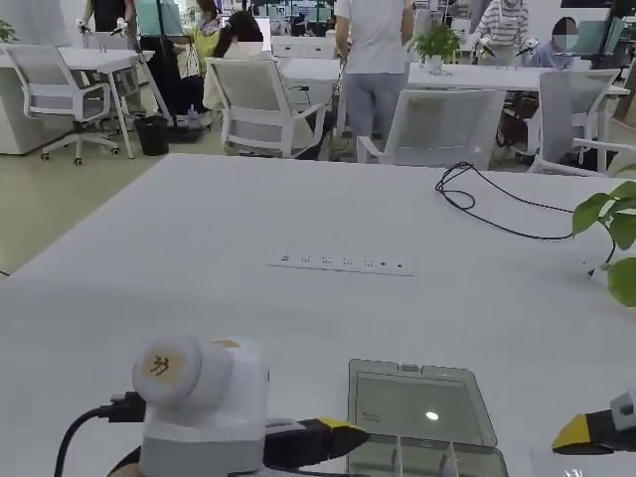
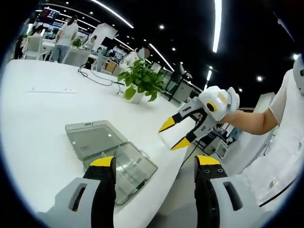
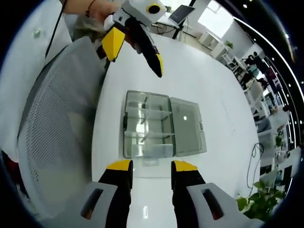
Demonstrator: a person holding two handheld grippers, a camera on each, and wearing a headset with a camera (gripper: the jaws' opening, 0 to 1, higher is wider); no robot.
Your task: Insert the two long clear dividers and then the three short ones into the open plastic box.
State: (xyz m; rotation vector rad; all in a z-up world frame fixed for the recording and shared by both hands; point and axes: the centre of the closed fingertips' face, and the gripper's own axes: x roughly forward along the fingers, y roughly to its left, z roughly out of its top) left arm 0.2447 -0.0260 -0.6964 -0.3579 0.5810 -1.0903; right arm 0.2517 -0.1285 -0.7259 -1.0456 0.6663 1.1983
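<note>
So we're mid-job on the dividers, as far as we can judge. The box [image 3: 147,142] sits on the table [image 1: 248,219] right at the near edge in front of us, between the two grippers. Its lid [image 1: 417,402] is folded flat open on the far side.

In the right gripper view there are already clear dividers [image 3: 147,112] standing in it, with walls running both along and across. They're see-through though, so we can't count them or say which are the long ones.

The left gripper [image 2: 154,164] is spread wide with nothing in it, hanging just off one end of the box. The right gripper [image 3: 152,166] is off the other end, jaws parted a fair bit. We can't make out anything between them, but a clear piece would be easy to miss there.

Orientation: the box opens straight up and its long axis runs side to side across our front, from one gripper toward the other. The hinge runs the same way.

Our guess is the next move is fetching another divider. Clear plastic on white is hard to spot, so finding it comes first. Then it's turning the piece to match its slots, long ones along that axis and short ones across, and pressing it straight down.
</note>
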